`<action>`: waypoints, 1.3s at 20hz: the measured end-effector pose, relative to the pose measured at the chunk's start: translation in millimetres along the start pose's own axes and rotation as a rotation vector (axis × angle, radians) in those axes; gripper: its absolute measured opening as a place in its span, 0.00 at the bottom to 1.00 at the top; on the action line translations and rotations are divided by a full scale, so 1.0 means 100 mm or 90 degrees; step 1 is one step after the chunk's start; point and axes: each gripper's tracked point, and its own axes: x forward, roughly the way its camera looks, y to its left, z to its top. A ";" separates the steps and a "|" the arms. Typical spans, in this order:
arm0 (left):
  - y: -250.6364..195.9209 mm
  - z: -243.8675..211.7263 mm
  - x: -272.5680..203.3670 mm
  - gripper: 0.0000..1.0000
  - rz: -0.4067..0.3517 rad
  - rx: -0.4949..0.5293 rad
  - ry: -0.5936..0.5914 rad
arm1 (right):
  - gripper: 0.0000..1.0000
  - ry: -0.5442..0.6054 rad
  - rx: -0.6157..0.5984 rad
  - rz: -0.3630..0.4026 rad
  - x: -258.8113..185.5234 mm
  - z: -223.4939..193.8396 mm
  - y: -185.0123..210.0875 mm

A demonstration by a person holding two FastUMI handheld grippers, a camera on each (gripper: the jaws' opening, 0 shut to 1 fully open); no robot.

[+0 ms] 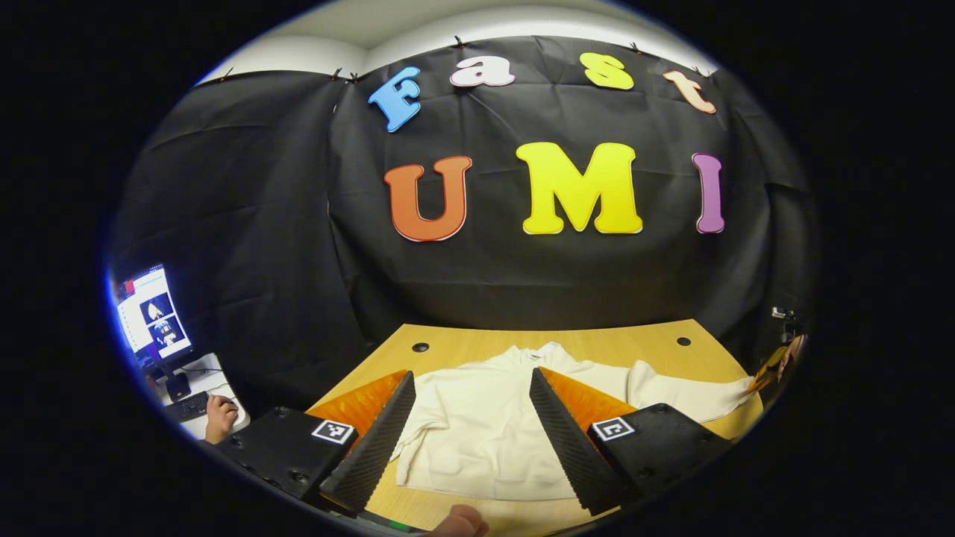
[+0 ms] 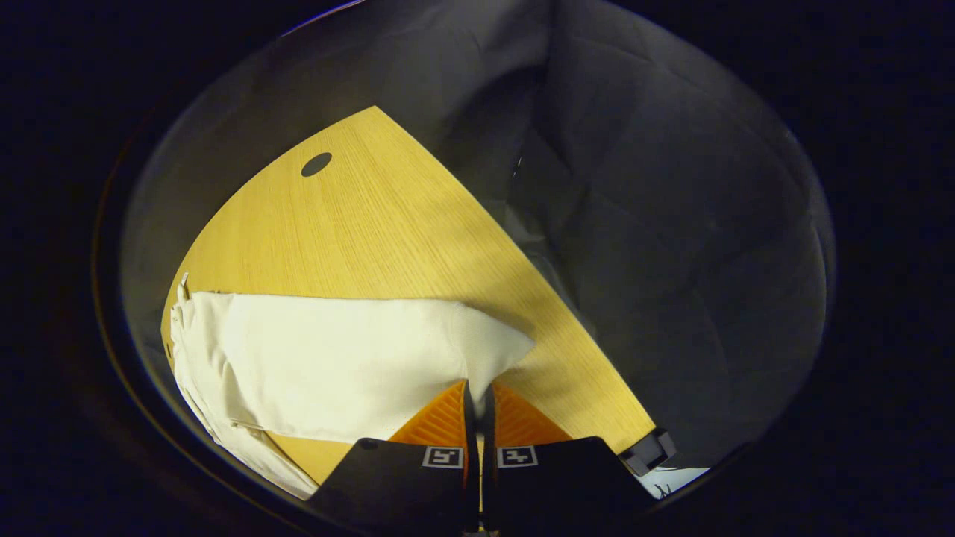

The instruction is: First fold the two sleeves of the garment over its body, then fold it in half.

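Shirt point(image 1: 485, 418) lies flat on the wooden table point(image 1: 462, 347), cream white, with its neck at the far side. Its right sleeve point(image 2: 328, 358) stretches out across the wood toward the table's edge. The right gripper point(image 2: 477, 395) has its two fingers pressed together on the end of that sleeve, pinching the cloth. The left gripper point(image 1: 471, 395) hangs over the shirt's body with its fingers spread wide, holding nothing. Off to the left, a hand point(image 1: 220, 418) rests by a keyboard point(image 1: 186, 406) under a lit screen point(image 1: 153, 309).
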 end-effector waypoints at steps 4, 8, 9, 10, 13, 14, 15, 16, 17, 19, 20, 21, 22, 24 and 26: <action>0.09 0.07 0.07 0.99 -0.017 -0.002 -0.015 | 0.02 -0.020 -0.001 -0.007 -0.34 0.01 0.13; 0.22 0.06 0.12 0.99 -0.037 -0.011 -0.030 | 0.02 -0.065 -0.044 0.021 -0.84 0.08 0.47; 0.23 0.06 0.13 0.99 -0.044 -0.015 -0.033 | 0.02 -0.081 -0.059 0.028 -0.98 0.10 0.59; 0.26 0.05 0.14 1.00 -0.049 -0.015 -0.036 | 0.02 -0.094 -0.073 0.036 -1.10 0.10 0.72; 0.32 0.03 0.16 0.99 -0.065 -0.013 -0.042 | 0.00 -0.121 -0.112 0.071 -1.49 0.07 1.20; 0.34 0.03 0.17 0.99 -0.073 -0.015 -0.042 | 0.02 -0.126 -0.131 0.082 -1.57 0.00 1.36; 0.35 0.05 0.19 0.99 -0.081 -0.017 -0.045 | 0.02 -0.136 -0.152 0.091 -1.66 -0.02 1.54; 0.37 0.06 0.19 0.99 -0.087 -0.019 -0.050 | 0.01 -0.147 -0.173 0.101 -1.76 -0.05 1.77; 0.40 0.07 0.21 0.99 -0.089 -0.019 -0.055 | 0.02 -0.155 -0.194 0.112 -1.85 -0.09 1.98; 0.47 0.07 0.24 0.99 -0.092 -0.018 -0.057 | 0.02 -0.166 -0.239 0.139 -2.01 -0.19 2.44; 0.50 0.07 0.26 0.99 -0.094 -0.020 -0.059 | 0.02 -0.168 -0.262 0.148 -2.05 -0.27 2.63; 0.53 0.08 0.27 0.99 -0.095 -0.022 -0.062 | 0.01 -0.168 -0.286 0.158 -2.09 -0.35 2.84; 0.57 0.08 0.28 0.99 -0.095 -0.022 -0.064 | 0.00 -0.167 -0.308 0.170 -2.13 -0.46 3.05; 0.64 0.08 0.32 0.99 -0.100 -0.024 -0.065 | 0.02 -0.159 -0.352 0.194 -2.21 -0.66 3.46; 0.73 0.08 0.34 1.00 -0.094 -0.026 -0.072 | 0.01 -0.148 -0.388 0.223 -2.28 -0.89 3.91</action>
